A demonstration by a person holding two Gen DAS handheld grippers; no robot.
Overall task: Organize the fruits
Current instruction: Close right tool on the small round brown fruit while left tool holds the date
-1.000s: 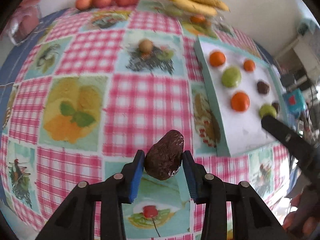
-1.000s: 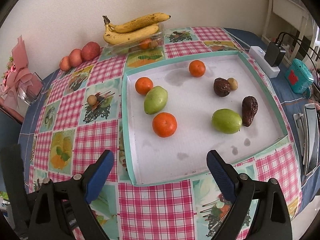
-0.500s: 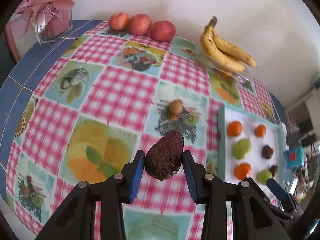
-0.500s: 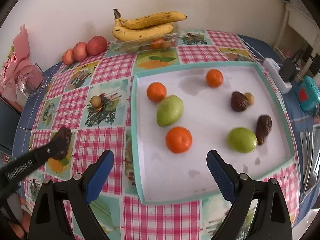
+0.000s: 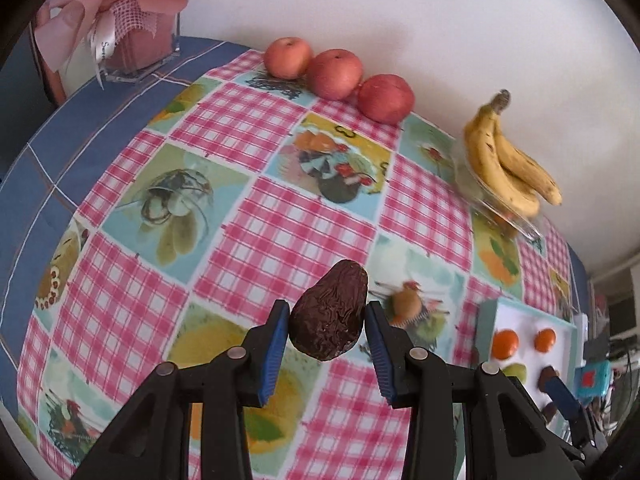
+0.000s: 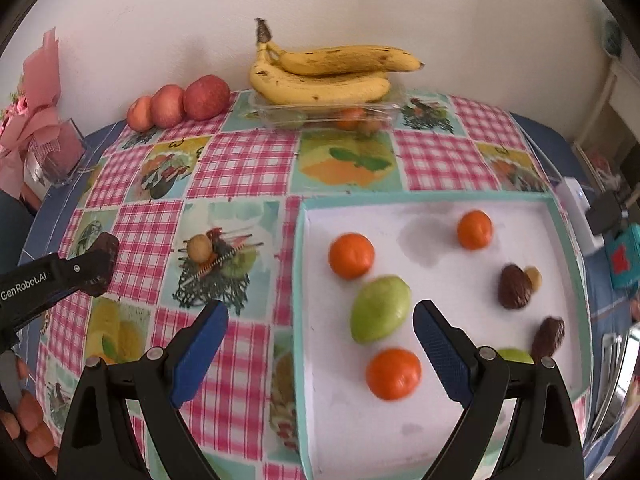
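Observation:
My left gripper [image 5: 326,322] is shut on a dark wrinkled avocado [image 5: 330,314] and holds it above the checked tablecloth, left of the tray; it also shows at the left in the right wrist view [image 6: 98,266]. My right gripper [image 6: 320,344] is open and empty, hovering over the left edge of the white tray [image 6: 424,210]. In the tray lie three oranges [image 6: 351,255], a green mango [image 6: 380,308], a second green fruit [image 6: 516,356], two dark avocados [image 6: 514,286] and a small tan fruit [image 6: 534,278].
Three red apples [image 5: 336,74] and a banana bunch [image 6: 320,74] on a clear plastic box [image 6: 328,114] stand along the back wall. A small tan fruit [image 6: 199,247] lies on the cloth. A pink gift box [image 5: 132,32] is at the far left. Chargers [image 6: 600,216] sit right of the tray.
My left gripper has carried the avocado leftward and away from the tray, turning toward the apples. My right gripper has moved forward and left over the tray's left edge, still open.

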